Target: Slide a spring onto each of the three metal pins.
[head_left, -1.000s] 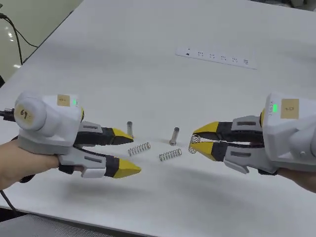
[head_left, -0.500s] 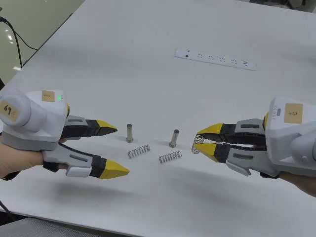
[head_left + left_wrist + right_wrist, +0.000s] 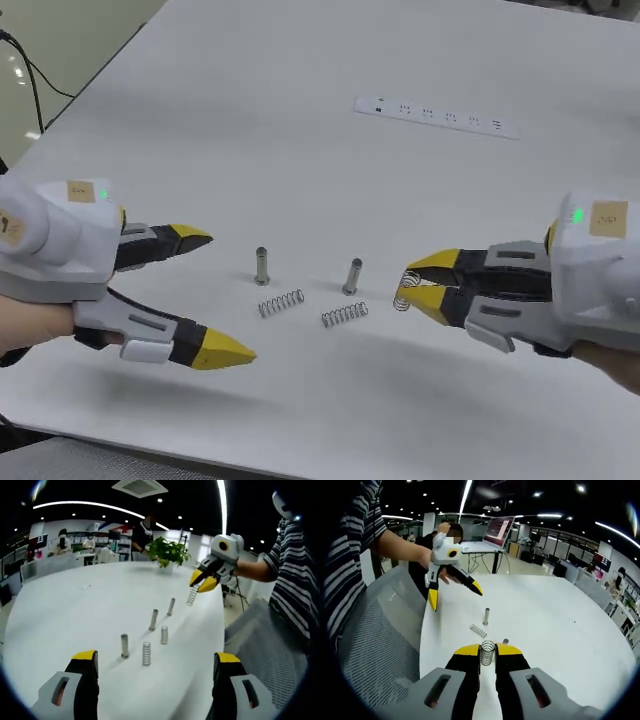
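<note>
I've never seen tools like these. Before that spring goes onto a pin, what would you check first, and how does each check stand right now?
1. Held spring gripped by the right hand-held gripper: ok, the jaws are shut on it.
2. Nearest pin upright and bare: ok.
3. Held spring lined up over that pin: not ok, it sits off to one side.
4. Left hand-held gripper free to help: ok, it is open and holds nothing.
5. Two loose springs lying on the table: ok.
6. Third pin standing ready: cannot tell.
</note>
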